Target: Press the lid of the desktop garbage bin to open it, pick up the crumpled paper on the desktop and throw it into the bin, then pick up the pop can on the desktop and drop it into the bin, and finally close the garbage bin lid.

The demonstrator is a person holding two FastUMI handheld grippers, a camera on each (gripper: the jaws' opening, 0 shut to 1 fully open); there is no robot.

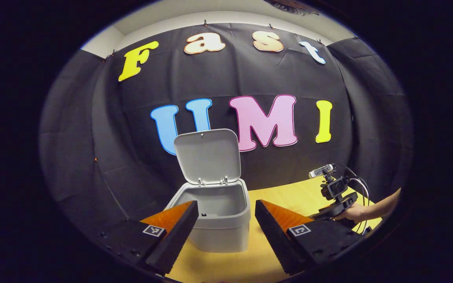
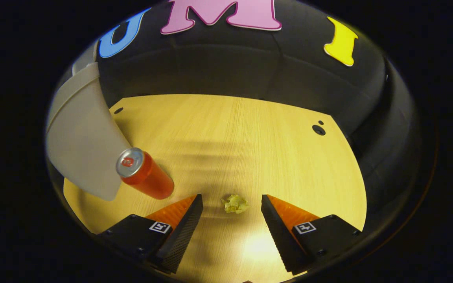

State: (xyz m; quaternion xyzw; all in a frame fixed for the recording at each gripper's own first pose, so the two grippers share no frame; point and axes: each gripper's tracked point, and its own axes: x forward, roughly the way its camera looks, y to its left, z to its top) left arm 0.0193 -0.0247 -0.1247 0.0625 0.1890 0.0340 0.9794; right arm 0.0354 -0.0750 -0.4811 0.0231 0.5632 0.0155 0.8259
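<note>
Right gripper view: pop can [image 2: 144, 175] upright on table [image 2: 250, 137]; crumpled paper [image 2: 235, 204] between spread right tongs [image 2: 232, 206]; left tongs [image 1: 226, 214] apart, bin lid [image 1: 207, 155] raised.

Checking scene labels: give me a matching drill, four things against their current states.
Things:
1. bin lid
2. can
3. paper
4. left gripper

States:
A. crumpled, lying on the table between open fingers
B. raised, bin open
C. open, facing the bin
D. standing beside the bin

Pairs: 1-B, 2-D, 3-A, 4-C
</note>
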